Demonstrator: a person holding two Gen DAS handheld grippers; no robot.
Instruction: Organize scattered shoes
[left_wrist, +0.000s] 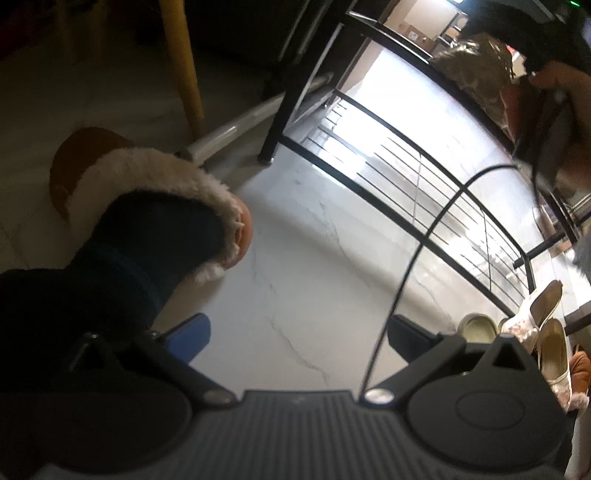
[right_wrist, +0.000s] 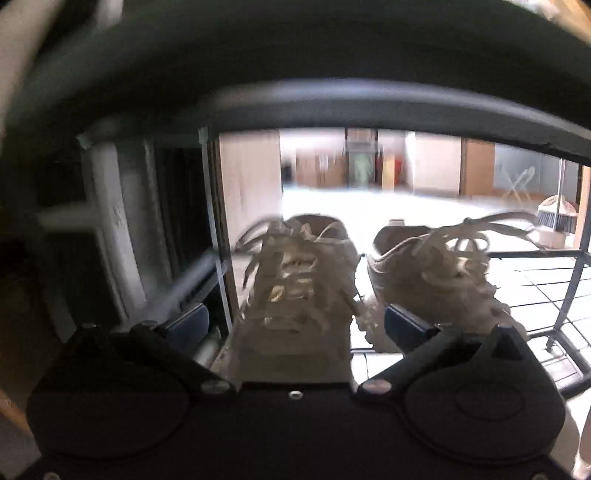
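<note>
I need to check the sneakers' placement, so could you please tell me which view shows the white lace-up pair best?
The right wrist view: the white lace-up pair sits side by side on the wire shelf, close ahead though blurred. The left wrist view shows none of it.

Two white laced sneakers (right_wrist: 295, 280) (right_wrist: 436, 273) side by side on wire shelf; cream flats (left_wrist: 546, 332) on floor.

Black tool (right_wrist: 295, 325), blue pads (right_wrist: 194, 319) (silver screws)

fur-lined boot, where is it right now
In the left wrist view the fur-lined boot stands on the floor at the left, near the yellow chair leg, outside the shoe rack.
</note>
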